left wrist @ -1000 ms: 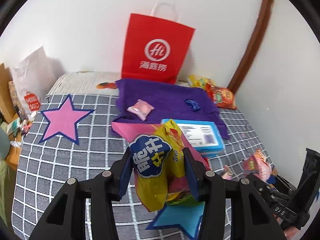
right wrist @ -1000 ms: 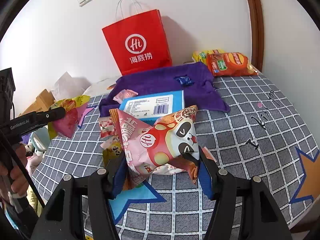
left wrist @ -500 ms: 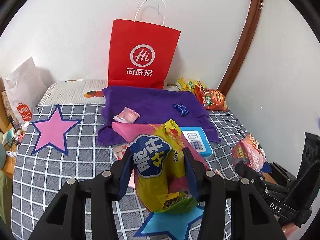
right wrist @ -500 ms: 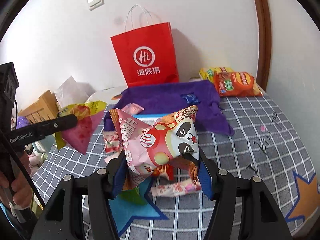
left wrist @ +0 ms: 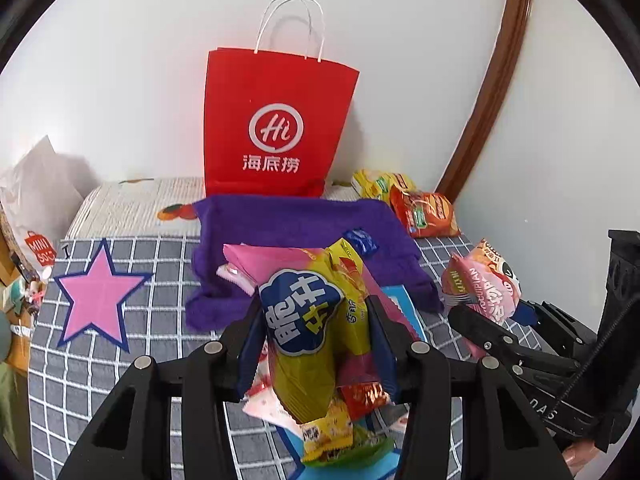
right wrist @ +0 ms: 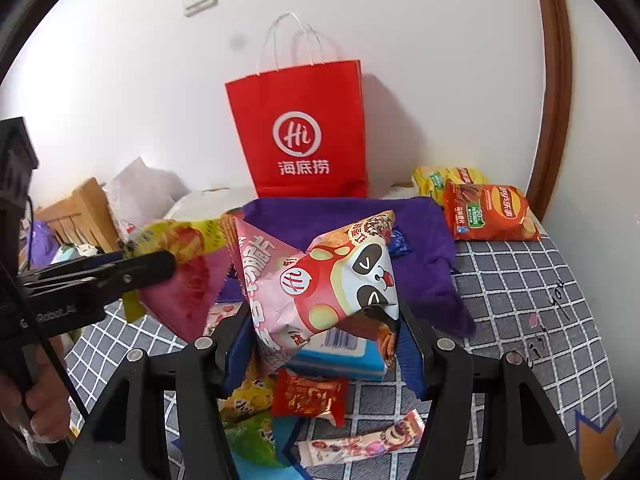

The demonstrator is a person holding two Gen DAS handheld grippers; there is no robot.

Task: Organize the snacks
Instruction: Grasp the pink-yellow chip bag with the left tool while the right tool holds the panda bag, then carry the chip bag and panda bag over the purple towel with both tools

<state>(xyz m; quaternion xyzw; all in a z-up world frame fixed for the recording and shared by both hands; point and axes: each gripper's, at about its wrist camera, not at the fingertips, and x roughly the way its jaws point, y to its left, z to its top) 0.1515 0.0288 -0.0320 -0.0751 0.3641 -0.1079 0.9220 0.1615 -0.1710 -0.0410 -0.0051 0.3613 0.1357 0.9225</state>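
My left gripper (left wrist: 316,344) pinches the yellow bag (left wrist: 316,332), my right gripper (right wrist: 324,332) the panda bag (right wrist: 320,276); open quilt (right wrist: 520,312) lies right of the purple towel (right wrist: 424,248).

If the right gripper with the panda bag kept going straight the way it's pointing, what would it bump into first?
Probably the purple fleece cloth on the grey checked bedspread, which lies straight ahead past the pink panda snack bag clamped in the right gripper. The red paper bag stands behind it. Depth is hard to judge.
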